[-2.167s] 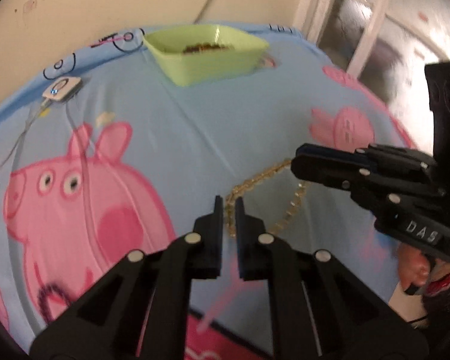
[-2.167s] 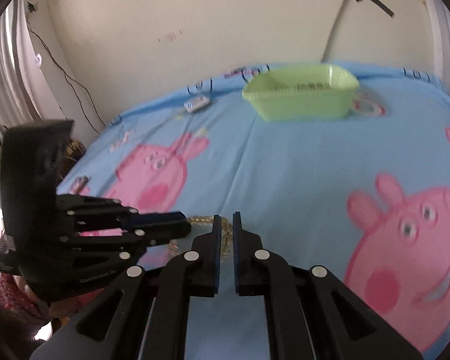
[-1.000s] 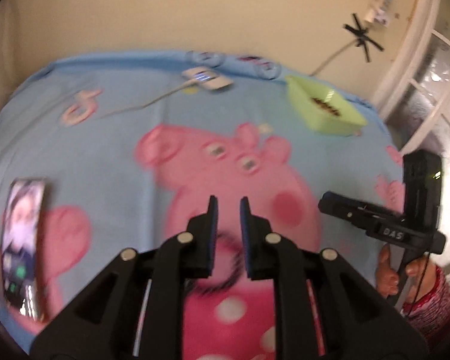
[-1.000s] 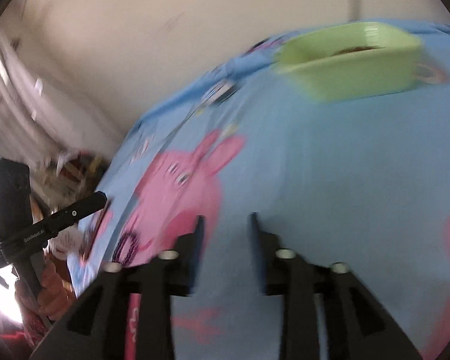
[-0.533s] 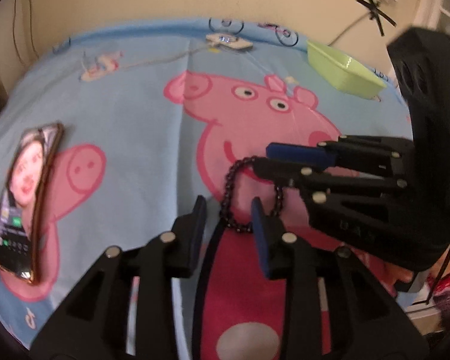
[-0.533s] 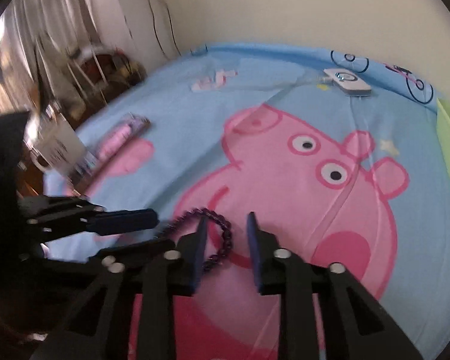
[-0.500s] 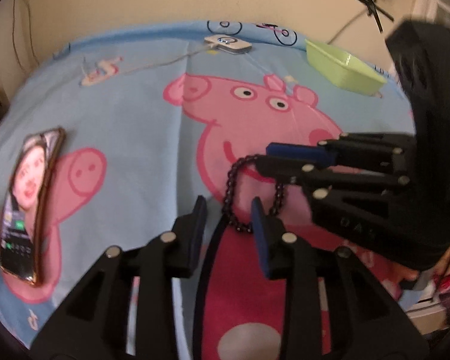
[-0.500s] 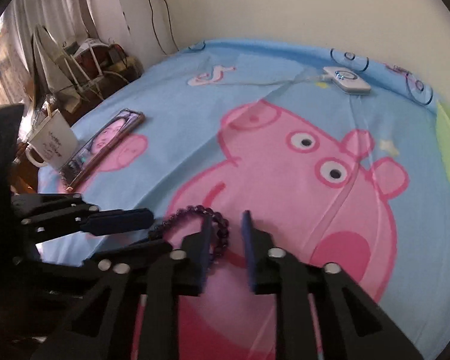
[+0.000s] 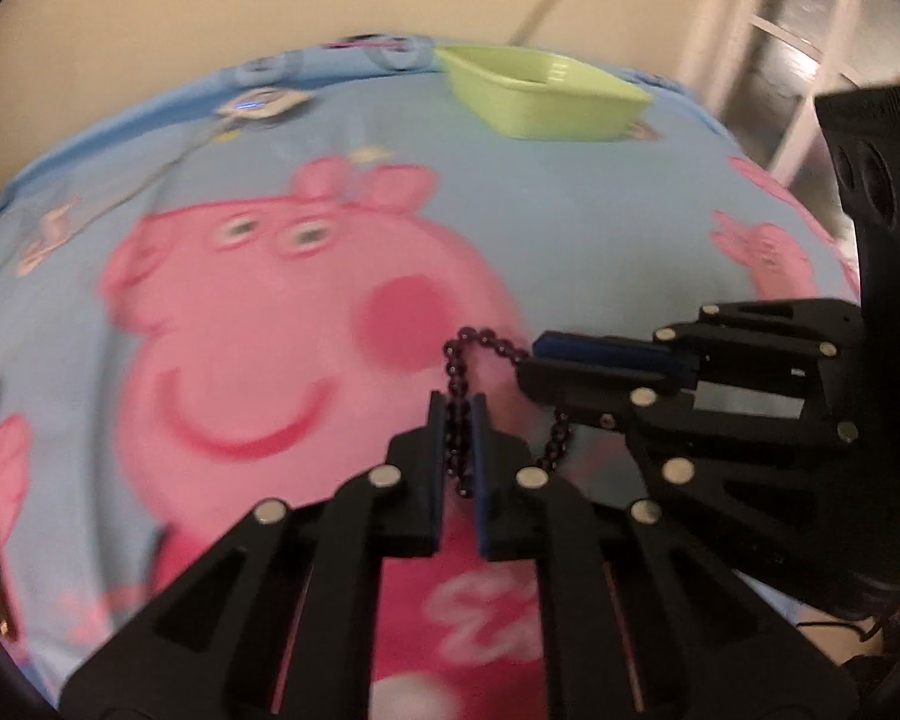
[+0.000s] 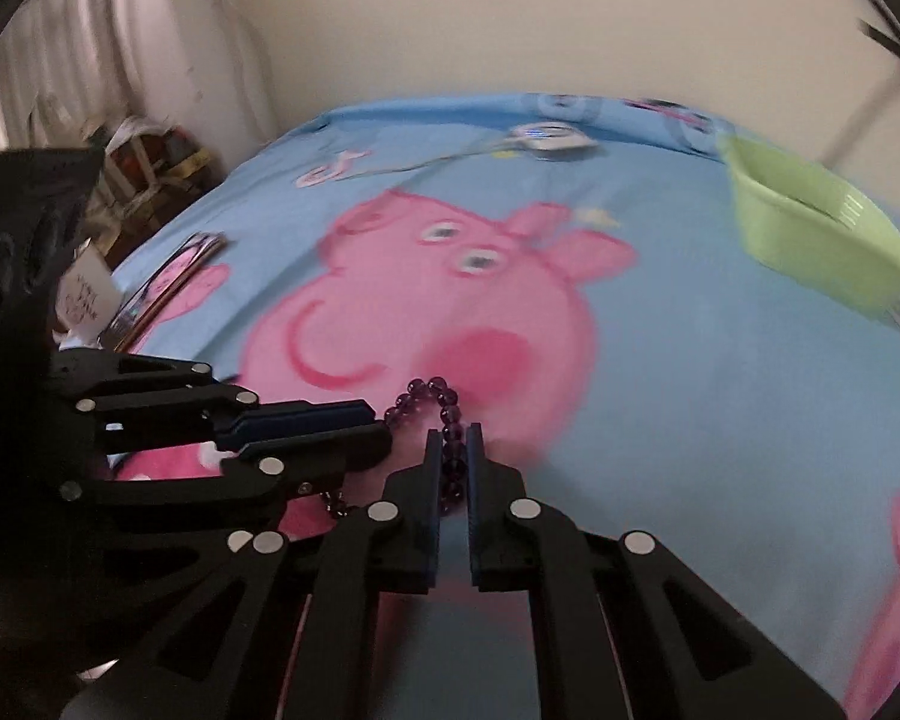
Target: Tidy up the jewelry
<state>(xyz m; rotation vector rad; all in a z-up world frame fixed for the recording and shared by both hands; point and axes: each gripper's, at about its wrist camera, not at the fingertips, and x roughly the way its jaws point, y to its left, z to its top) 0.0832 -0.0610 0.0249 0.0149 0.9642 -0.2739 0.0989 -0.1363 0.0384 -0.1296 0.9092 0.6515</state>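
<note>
We pinch the purple bead bracelet (image 9: 457, 420) from both sides above the cartoon-pig bedsheet (image 9: 600, 228): left gripper (image 9: 457, 414) and right gripper (image 10: 453, 441) each clamped on its beads.

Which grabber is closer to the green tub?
Right, though not by much. The right gripper and left gripper both pinch the purple bead bracelet side by side, and the green tub sits farther back, toward the right gripper's side.
</note>
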